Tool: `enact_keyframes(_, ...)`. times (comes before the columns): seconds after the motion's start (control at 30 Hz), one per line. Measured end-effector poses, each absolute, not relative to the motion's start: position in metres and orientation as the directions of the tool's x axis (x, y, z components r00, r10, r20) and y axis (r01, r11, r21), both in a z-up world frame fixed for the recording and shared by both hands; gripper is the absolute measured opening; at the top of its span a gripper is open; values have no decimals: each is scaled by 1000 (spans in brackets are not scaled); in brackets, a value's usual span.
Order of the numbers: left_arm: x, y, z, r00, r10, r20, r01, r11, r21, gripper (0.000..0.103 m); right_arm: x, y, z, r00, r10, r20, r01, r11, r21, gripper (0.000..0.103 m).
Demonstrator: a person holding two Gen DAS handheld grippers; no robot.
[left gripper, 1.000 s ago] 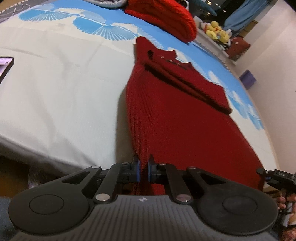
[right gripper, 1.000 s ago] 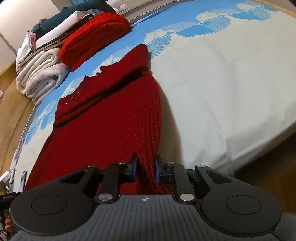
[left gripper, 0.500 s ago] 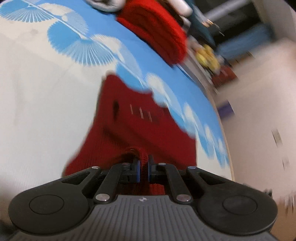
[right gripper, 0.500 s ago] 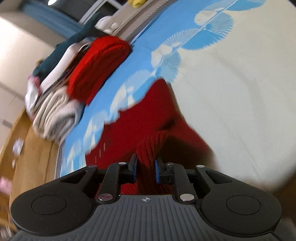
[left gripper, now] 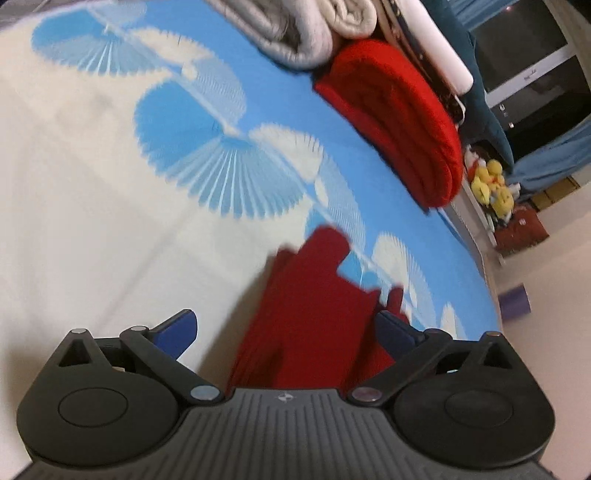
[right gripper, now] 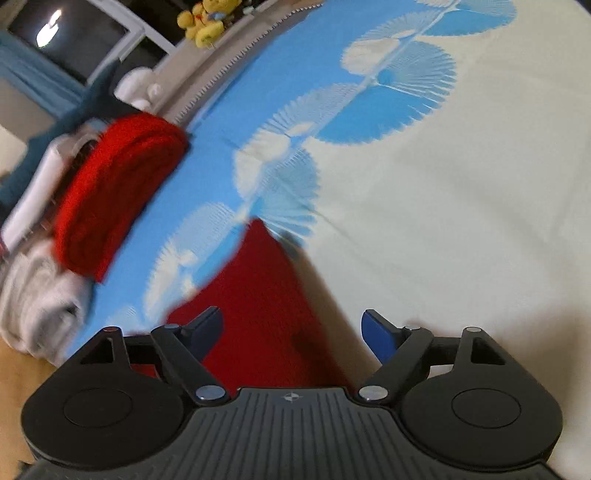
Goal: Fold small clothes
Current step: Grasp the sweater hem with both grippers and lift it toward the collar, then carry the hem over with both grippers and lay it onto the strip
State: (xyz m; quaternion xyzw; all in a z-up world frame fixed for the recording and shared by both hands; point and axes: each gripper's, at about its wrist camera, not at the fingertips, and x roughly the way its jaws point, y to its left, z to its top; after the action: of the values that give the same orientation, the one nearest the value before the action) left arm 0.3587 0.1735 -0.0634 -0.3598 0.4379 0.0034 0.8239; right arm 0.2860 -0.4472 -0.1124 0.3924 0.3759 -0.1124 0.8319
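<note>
Both sets of fingers have just spread wide, the left gripper [left gripper: 286,330] and right gripper [right gripper: 291,330] gripping nothing. The red knitted garment [left gripper: 314,314] lies blurred between them on the bed [left gripper: 92,221], its near end hidden behind the grippers.

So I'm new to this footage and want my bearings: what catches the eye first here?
The dark red knit garment lying on the bed, straight ahead of both open tongs, left and right. Behind it a brighter red folded knit sits beside rolled pale blankets at the bed's far edge. The sheet's blue fan print stands out too.
</note>
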Motion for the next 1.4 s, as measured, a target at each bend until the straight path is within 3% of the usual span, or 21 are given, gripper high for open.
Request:
enact_keyframes(0.23,326,153,-103,595,-306,-743,-303,771,-560,102,275,-427,-133,654,131,-745,441,733,517,85)
enact_keyframes(0.3,331,149,-109,607,-300,-736,-285,783,-553,96,280,-424,-140,646,156,-748,425,740,521,85)
enact_keyframes(0.33,334,147,-111,614,-310,-726,-266,785,-560,66,282,-422,-143,633,174,-754,418,743,523,74)
enact_keyframes(0.37,338,144,-112,617,-339,-710,-235,782,-578,11,283,-419,-143,626,184,-758,412,747,521,56)
enact_keyframes(0.4,339,143,-111,614,-349,-708,-231,778,-584,12,283,-416,-138,636,186,-749,398,753,525,18)
enact_keyframes(0.57,315,163,-81,662,-359,-658,-233,735,-636,11,248,-403,-79,751,208,-627,256,783,567,13)
enact_keyframes(0.63,313,177,-85,637,-346,-689,-258,746,-614,12,235,-406,-81,737,222,-638,254,784,566,13)
enact_keyframes(0.7,318,189,-105,585,-333,-739,-310,751,-583,15,239,-413,-105,668,214,-713,304,795,524,14)
enact_keyframes(0.77,324,191,-117,550,-331,-767,-339,751,-567,18,255,-416,-133,572,208,-793,342,818,462,21)
enact_keyframes(0.8,327,191,-115,556,-320,-767,-335,758,-560,20,260,-419,-138,554,178,-813,364,827,429,42)
enact_keyframes(0.83,330,189,-108,574,-306,-760,-318,771,-551,36,261,-421,-137,558,147,-816,372,835,405,60)
enact_keyframes(0.87,332,187,-100,599,-284,-749,-305,783,-542,61,261,-422,-131,589,119,-800,366,843,395,66)
enact_keyframes(0.93,335,178,-75,692,-196,-694,-273,820,-504,93,259,-423,-116,678,43,-733,369,843,390,78)
enact_keyframes(0.97,337,173,-65,730,-163,-663,-254,837,-485,96,261,-423,-112,703,25,-710,371,840,396,80)
enact_keyframes(1.07,356,152,-52,758,-191,-624,-162,871,-464,96,277,-424,-111,738,13,-675,392,805,445,81)
enact_keyframes(1.3,408,87,-73,706,-203,-679,-3,957,-289,94,317,-401,-121,722,-40,-690,416,822,388,80)
enact_keyframes(1.33,416,84,-81,692,-201,-693,-9,958,-287,88,320,-398,-122,720,-43,-693,419,823,384,80)
enact_keyframes(1.4,431,88,-99,660,-206,-723,-40,951,-308,62,329,-391,-126,704,-48,-709,426,827,367,80)
